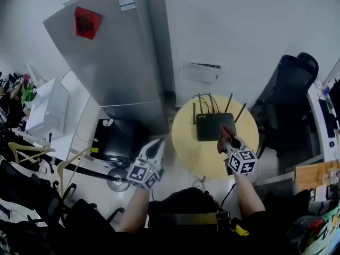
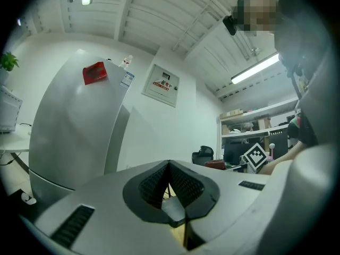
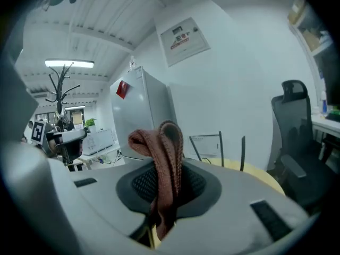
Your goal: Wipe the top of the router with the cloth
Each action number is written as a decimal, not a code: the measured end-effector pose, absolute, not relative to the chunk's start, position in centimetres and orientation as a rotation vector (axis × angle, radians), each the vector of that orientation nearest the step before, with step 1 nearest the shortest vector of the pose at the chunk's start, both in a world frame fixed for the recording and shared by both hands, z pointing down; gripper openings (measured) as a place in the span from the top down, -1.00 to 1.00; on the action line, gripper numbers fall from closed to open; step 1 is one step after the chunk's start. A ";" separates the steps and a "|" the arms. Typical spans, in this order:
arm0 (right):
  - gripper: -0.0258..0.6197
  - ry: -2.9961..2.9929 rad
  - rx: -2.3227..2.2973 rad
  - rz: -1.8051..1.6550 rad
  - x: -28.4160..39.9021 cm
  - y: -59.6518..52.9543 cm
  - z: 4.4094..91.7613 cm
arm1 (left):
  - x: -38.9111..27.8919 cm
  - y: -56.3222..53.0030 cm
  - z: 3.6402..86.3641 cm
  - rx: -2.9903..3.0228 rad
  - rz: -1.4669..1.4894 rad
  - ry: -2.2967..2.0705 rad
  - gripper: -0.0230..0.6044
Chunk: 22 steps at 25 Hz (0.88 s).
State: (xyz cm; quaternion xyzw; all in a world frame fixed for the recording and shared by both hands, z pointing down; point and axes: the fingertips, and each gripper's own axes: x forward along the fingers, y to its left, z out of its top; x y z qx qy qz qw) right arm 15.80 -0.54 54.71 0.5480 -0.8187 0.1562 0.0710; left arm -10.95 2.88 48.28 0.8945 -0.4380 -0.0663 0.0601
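The router [image 1: 215,126] sits on the table [image 1: 196,161], at the back of it, near the wall. The fridge [image 1: 117,52] stands to the left of the table and the chair [image 1: 289,89] stands to the right. The cloth [image 1: 225,134] is in between the jaws of the right gripper [image 1: 227,140], just at the router's front right corner. The left gripper [image 1: 155,149] is off the table's left side, well apart from the router

left gripper [image 1: 158,144], right gripper [image 1: 225,135]: white, marker cubes [image 1: 142,173] | jaws: black ribbed | clothes [image 1: 186,209]: seemingly dark
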 end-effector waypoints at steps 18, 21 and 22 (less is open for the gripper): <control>0.73 -2.705 1.584 0.118 -3.2 12.7 45.1 | -28.2 19.9 44.7 2.620 -0.301 -1.651 0.93; 0.73 -2.770 1.473 0.087 -4.3 13.8 44.7 | -26.5 21.2 44.1 2.567 -0.300 -1.739 0.93; 0.73 -2.798 1.435 0.061 -4.8 14.2 44.2 | -25.9 21.6 43.8 2.554 -0.309 -1.757 0.93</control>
